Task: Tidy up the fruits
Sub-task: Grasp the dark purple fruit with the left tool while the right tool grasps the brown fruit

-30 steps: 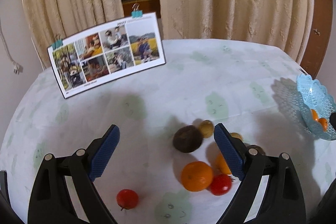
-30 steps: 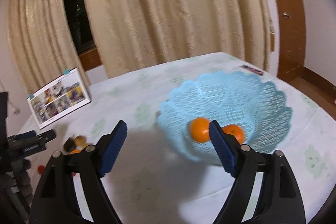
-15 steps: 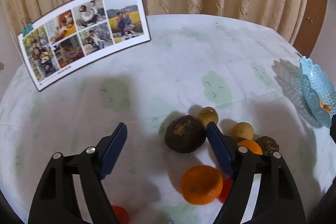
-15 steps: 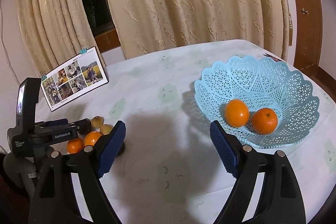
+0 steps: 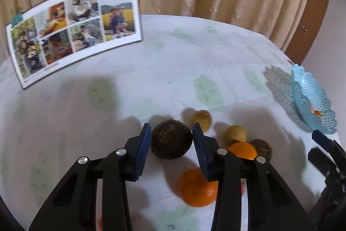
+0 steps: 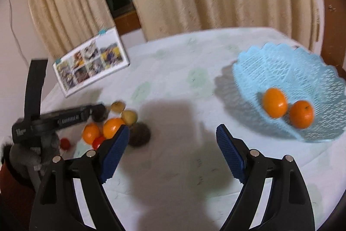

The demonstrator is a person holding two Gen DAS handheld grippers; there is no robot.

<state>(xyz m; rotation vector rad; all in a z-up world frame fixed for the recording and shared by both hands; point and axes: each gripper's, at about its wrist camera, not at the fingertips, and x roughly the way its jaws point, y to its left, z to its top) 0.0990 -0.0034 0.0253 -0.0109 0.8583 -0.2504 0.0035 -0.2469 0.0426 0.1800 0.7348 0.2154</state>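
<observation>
We are closing our left gripper (image 5: 170, 140) around the round dark brown fruit (image 5: 171, 139), its blue pads just beside the skin. Our right gripper (image 6: 173, 144) is hanging wide apart, holding nothing. Only its view is showing 2 oranges (image 6: 275, 102) inside the light blue lattice plastic basket (image 6: 302, 70).

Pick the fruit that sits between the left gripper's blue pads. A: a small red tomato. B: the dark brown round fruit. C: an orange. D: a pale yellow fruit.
B: the left gripper brackets the dark brown round fruit, its jaws closing on either side of it.
</observation>
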